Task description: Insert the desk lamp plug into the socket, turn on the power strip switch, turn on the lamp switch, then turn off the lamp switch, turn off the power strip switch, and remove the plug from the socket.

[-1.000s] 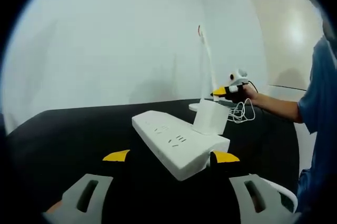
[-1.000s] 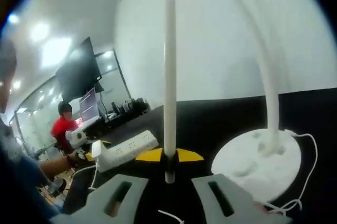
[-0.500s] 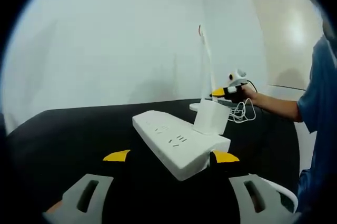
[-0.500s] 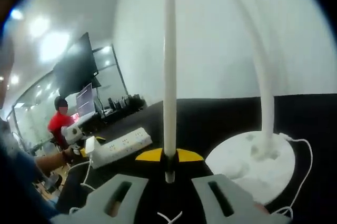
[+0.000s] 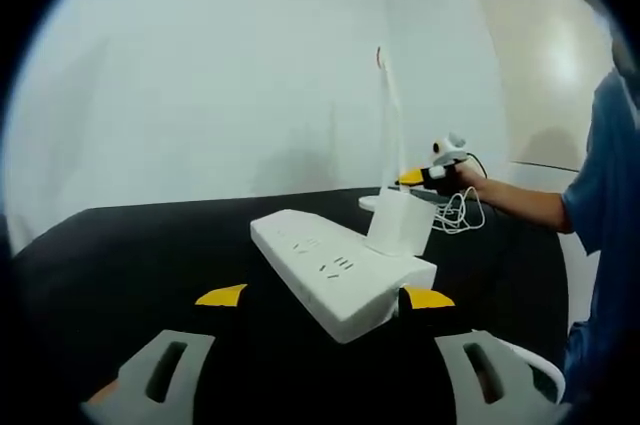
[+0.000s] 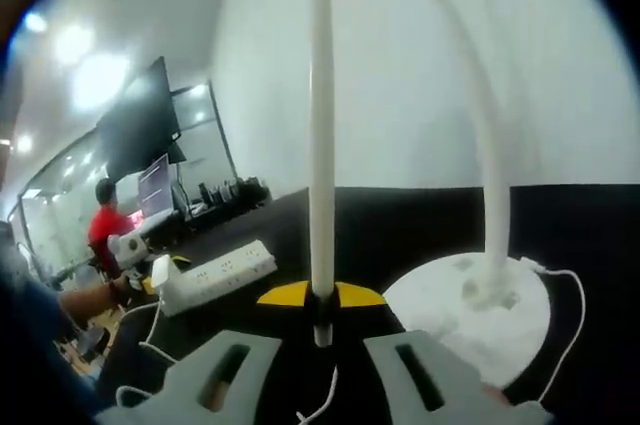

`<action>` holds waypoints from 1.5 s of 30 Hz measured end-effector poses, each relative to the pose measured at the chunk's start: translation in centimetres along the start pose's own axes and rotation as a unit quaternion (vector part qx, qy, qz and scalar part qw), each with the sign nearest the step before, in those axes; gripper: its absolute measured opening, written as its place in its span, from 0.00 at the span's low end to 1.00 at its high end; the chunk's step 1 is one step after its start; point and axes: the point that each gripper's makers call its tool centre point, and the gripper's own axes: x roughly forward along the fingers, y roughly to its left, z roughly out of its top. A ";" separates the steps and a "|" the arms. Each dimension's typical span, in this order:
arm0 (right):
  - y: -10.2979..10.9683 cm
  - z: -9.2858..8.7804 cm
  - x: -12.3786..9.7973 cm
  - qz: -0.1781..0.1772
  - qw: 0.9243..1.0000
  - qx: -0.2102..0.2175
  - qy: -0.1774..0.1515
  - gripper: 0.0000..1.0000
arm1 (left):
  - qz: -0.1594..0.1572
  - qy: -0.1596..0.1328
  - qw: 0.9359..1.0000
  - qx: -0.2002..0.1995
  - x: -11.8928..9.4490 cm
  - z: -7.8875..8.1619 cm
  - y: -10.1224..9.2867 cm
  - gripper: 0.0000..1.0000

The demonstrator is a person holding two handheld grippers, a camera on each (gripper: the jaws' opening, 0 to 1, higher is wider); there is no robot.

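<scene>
- Left hand-held gripper [image 5: 320, 297] hangs low over the black surface [image 5: 130, 245], its yellow-tipped jaws spread apart with nothing clamped between them.
- Between and just beyond those jaws, in the left gripper view, lies the white power strip [image 5: 335, 270], its near end reaching down between the yellow tips; whether the right tip touches it I cannot tell.
- On the far end of the strip stands a white plug block [image 5: 398, 222], seated upright in a socket.
- Behind the plug rises the white desk lamp [image 5: 392, 115], its thin stem going up against the pale wall [image 5: 200, 75].
- Right hand-held gripper [image 5: 425, 176] shows in the same view near the lamp's foot, held by a person's hand [image 5: 470, 183] with a blue sleeve [image 5: 605, 175] at the right edge; a loose white cord [image 5: 462, 213] hangs under it.
- In the right gripper view the right hand-held gripper [image 6: 320, 297] has its yellow tips drawn together on the lamp's slender bar [image 6: 321, 125], which runs straight up from between them.
- The lamp's round white base [image 6: 470, 310] sits on the surface to the right of the jaws, with the curved stem rising from it and a white cord trailing off its edge.
- Farther left in that view lies the power strip [image 6: 215, 273].
- A dark screen [image 6: 140, 125] and a person in red [image 6: 105, 225] stand in the room behind.
</scene>
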 end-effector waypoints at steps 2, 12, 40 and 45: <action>-0.3 0.0 -0.1 0.000 1.000 -0.003 0.000 0.10 | -0.003 -0.004 1.000 -0.009 0.0 0.2 -0.2 0.59; -0.3 0.0 -0.1 -0.001 1.000 -0.011 -0.011 0.10 | -0.004 0.002 1.000 -0.021 0.4 -0.2 -0.3 0.62; -2.4 0.1 -0.2 -0.023 0.999 -0.007 -0.030 0.10 | -0.010 -0.005 1.000 -0.014 1.0 0.1 -1.0 0.62; -2.8 0.1 -0.1 -0.027 0.999 -0.010 -0.034 0.11 | -0.015 -0.013 1.000 -0.010 0.9 0.4 -1.3 0.62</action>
